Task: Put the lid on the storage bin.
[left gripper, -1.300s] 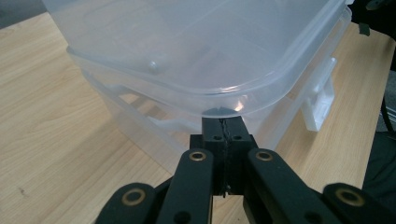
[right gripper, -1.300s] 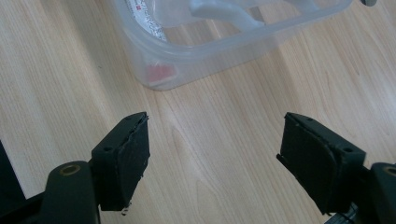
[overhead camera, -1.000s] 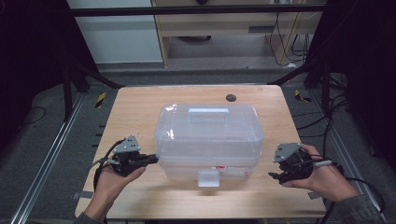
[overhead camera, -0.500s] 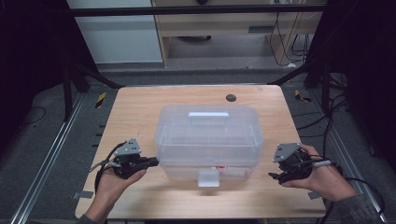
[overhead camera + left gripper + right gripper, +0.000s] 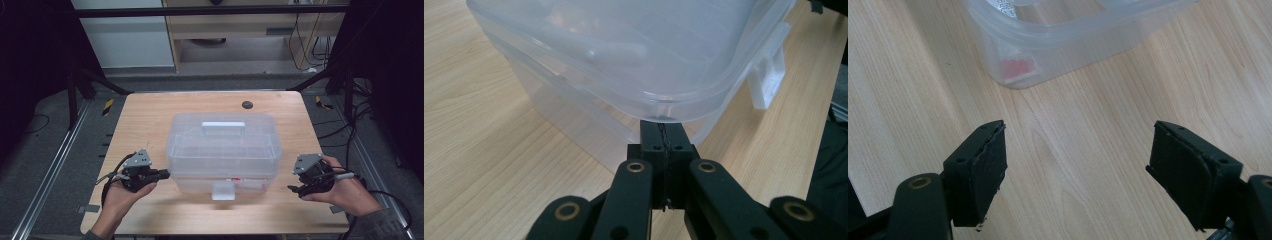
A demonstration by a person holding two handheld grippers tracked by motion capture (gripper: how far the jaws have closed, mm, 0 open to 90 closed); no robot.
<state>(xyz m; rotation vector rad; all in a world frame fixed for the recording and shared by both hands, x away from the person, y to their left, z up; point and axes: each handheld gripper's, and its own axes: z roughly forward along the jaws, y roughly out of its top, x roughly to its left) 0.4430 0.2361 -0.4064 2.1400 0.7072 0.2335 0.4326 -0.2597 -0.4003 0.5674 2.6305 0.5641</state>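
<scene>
Your clear lidded plastic storage box [image 5: 223, 152] sits square in the middle of the pale wooden table [image 5: 145, 117], with nothing else beside it on either flank. Far of it, near the table's far edge, a small dark round spot [image 5: 247, 104] lies on the wood, well apart from everything. The white handle [image 5: 223, 128] lies flat on the lid, and a translucent front latch [image 5: 223, 190] hangs down on the near wall, between your two hands.

Your left gripper [image 5: 162, 174] is at the box's near left corner, jaws pressed together with nothing between them; in the left gripper view that closed tip [image 5: 663, 134] sits tucked right under the lid's overhanging rim, touching or just short of it, I cannot tell which. The latch [image 5: 768, 82] shows off to the right there.

Your right gripper [image 5: 295, 188] is out at the near right, apart from the box, jaws spread wide over bare wood [image 5: 1075, 150] in the right gripper view.

Inside the box: divider compartments show through the lid, and a red-and-white label or packet [image 5: 1015, 67] rests low against the near right wall. Other pale shapes inside are too blurred to name.
</scene>
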